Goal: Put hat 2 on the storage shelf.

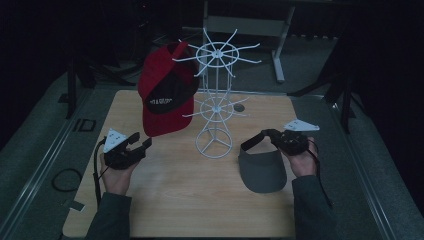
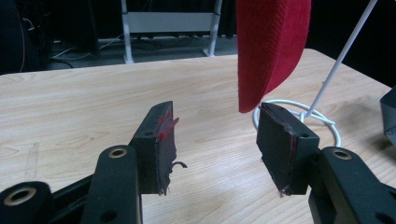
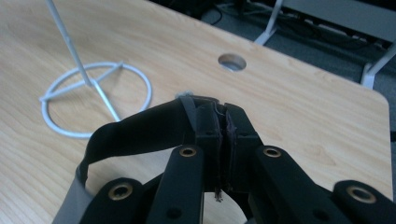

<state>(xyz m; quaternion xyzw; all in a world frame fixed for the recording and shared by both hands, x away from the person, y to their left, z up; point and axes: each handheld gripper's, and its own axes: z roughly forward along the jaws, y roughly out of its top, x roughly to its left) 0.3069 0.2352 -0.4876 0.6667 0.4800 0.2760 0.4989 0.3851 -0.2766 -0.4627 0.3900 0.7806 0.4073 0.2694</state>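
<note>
The right gripper is clamped tight on the strap of the grey visor; in the right gripper view the dark band loops away to the left of the pinched jaws. The visor's brim hangs below and to the inner side of this gripper, low over the table, so the pick-up looks done and the hanging is left. The left gripper holds nothing, its jaws spread wide and resting just above the table.

Just beyond the left gripper's jaws, the peak of the red cap hangs down; that cap already sits on an upper arm of the white wire rack, so one of the two pieces of headwear appears to be placed. The rack's ring base lies ahead and left of the right gripper, with free arms on the near side. The rack's lower spokes and the cap could crowd the approach. Farther off, a round hole shows in the table.
</note>
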